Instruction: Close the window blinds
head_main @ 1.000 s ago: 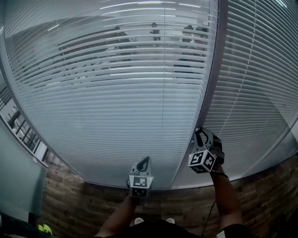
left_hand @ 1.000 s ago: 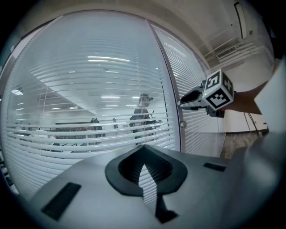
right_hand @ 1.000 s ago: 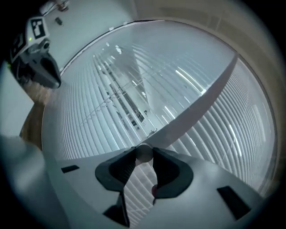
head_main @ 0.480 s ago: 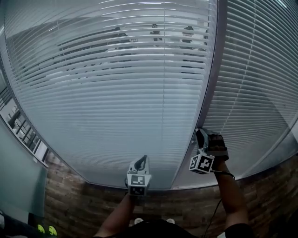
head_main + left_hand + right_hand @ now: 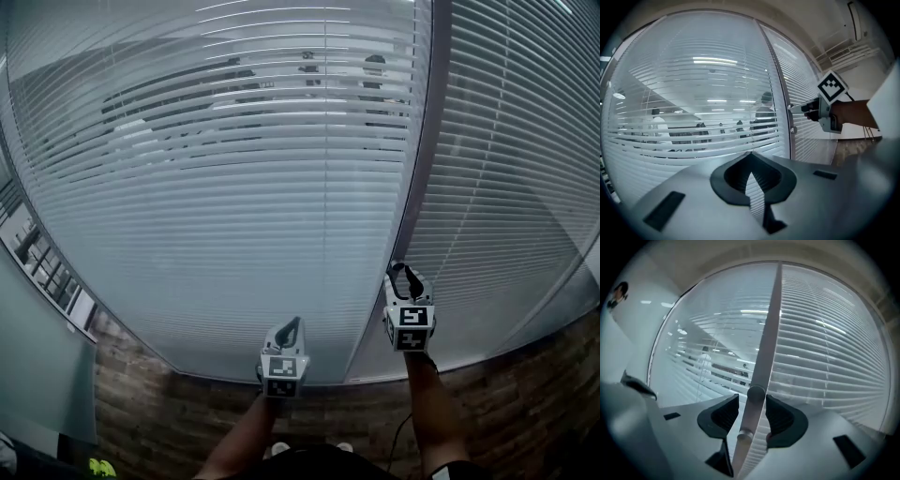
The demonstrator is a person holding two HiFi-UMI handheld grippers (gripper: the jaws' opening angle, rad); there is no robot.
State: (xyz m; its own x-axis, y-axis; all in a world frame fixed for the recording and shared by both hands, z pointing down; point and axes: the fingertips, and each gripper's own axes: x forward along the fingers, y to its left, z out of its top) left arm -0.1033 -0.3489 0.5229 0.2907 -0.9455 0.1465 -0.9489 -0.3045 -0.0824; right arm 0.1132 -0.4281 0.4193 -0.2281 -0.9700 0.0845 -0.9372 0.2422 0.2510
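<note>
Pretty sure this is an office: a long run of slatted blinds [image 5: 234, 206] split by a grey post [image 5: 424, 159], and through the slats you can see people [image 5: 764, 110] under long ceiling lights [image 5: 715, 61] in the room beyond.

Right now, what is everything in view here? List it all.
blinds: two panels, white, either side of the post, upper slats see-through
post: one, grey, upright between the panels
knobs: two, grey, on the post
people: several, dim, behind the glass
brick wall: one, brown, below the window
left gripper: one, grey, jaws shut, empty, facing the left panel
right gripper: one, grey, jaws have just been opening, apart around the upper knob
forearms: two, bottom of the head view
</note>
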